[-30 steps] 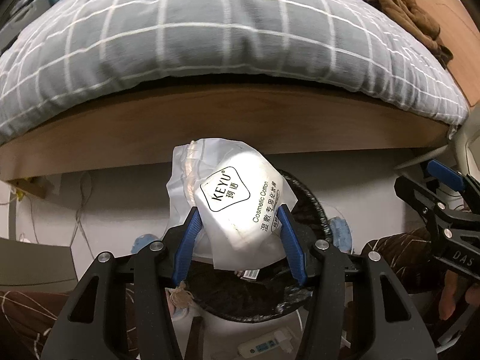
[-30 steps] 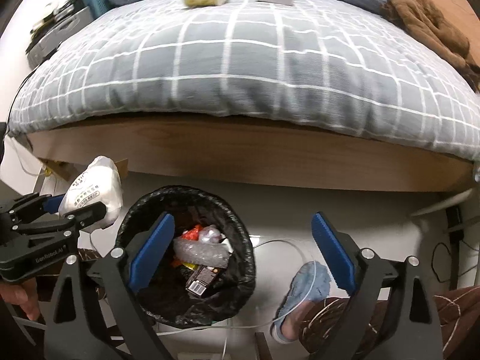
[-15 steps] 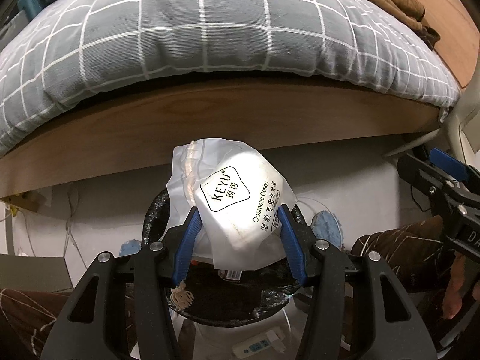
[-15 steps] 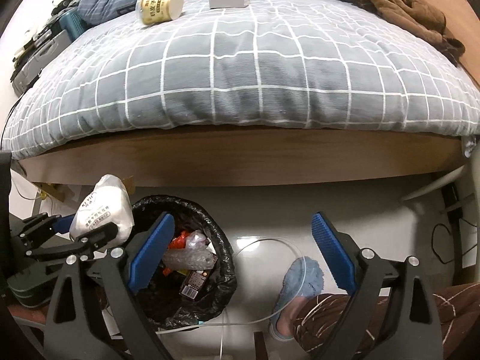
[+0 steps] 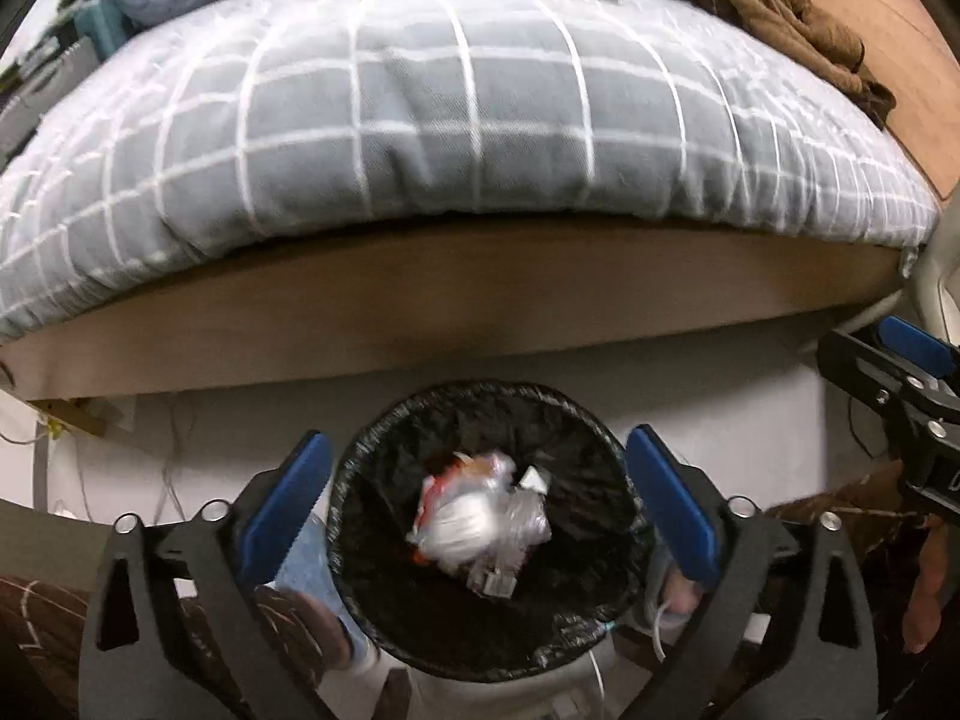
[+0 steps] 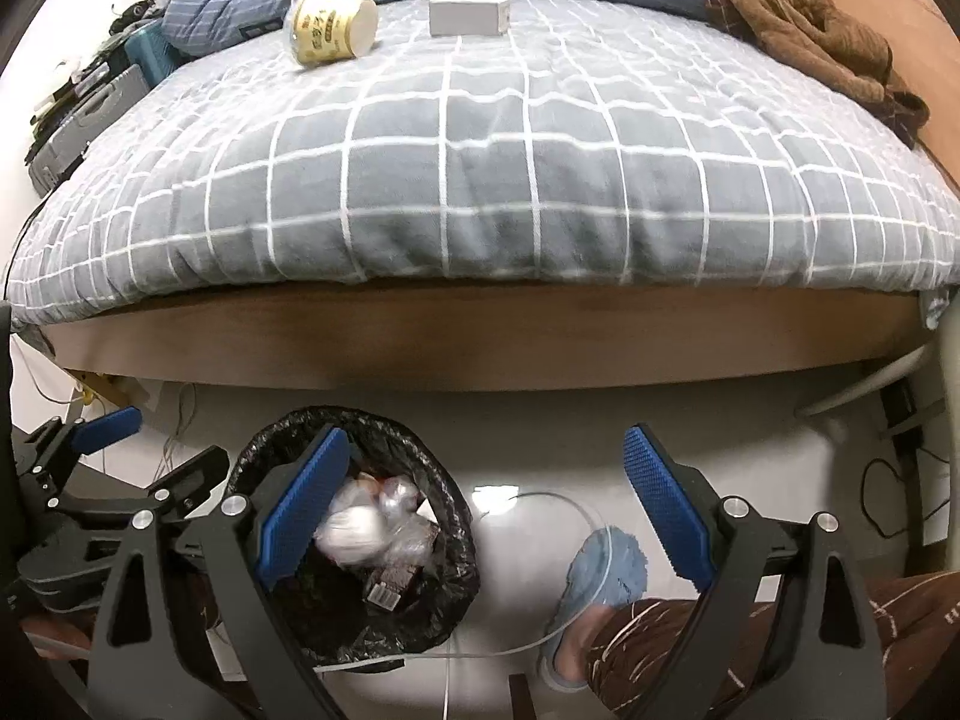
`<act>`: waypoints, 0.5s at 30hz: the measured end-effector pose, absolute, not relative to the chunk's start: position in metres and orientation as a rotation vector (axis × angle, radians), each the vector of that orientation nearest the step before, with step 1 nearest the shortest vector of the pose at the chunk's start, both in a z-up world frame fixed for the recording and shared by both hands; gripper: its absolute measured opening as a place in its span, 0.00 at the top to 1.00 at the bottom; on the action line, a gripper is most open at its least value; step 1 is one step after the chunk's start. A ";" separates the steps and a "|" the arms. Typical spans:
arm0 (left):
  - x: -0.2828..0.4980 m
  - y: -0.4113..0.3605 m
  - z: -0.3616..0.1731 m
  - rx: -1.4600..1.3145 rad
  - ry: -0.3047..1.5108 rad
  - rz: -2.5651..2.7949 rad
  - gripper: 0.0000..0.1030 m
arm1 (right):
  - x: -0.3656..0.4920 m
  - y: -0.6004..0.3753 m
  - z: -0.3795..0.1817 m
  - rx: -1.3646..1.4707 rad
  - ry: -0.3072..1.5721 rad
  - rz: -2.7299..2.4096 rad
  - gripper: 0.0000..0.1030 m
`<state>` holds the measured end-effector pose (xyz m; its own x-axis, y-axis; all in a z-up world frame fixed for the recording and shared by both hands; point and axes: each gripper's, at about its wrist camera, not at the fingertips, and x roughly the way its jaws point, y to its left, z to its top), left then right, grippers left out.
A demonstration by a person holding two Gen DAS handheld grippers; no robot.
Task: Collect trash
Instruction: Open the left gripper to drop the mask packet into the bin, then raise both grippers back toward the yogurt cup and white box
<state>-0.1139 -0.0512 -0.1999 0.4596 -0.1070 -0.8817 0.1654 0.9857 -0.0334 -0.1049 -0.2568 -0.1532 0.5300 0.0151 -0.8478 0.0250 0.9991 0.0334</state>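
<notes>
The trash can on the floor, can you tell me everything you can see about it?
The trash can is round, lined with a crinkly, shiny black plastic bag folded over its rim. It stands upright on the pale floor just in front of the wooden bed frame. Inside lie a white packet, clear crumpled plastic, something red-orange and a small dark box with a barcode. The left tool hangs open right above it, touching nothing. A thin white cable runs along its base.

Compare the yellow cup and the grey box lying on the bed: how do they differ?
The yellow cup is round with printed lettering; the grey box is rectangular and plain. The yellow cup lies tipped on its side, open mouth toward the grey box; the grey box rests flat. The yellow cup sits left of the grey box. Both lie on the checked duvet, not in the bin.
</notes>
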 end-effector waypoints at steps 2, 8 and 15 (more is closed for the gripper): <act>-0.112 -0.049 -0.193 0.052 1.063 -0.160 0.06 | -0.104 -0.257 -0.146 0.044 0.990 -0.006 0.14; -0.109 -0.046 -0.170 0.043 1.010 -0.152 0.06 | -0.103 -0.259 -0.124 0.054 0.926 -0.005 0.14; -0.109 -0.050 -0.139 0.032 0.939 -0.171 0.06 | -0.098 -0.263 -0.103 0.055 0.858 -0.011 0.14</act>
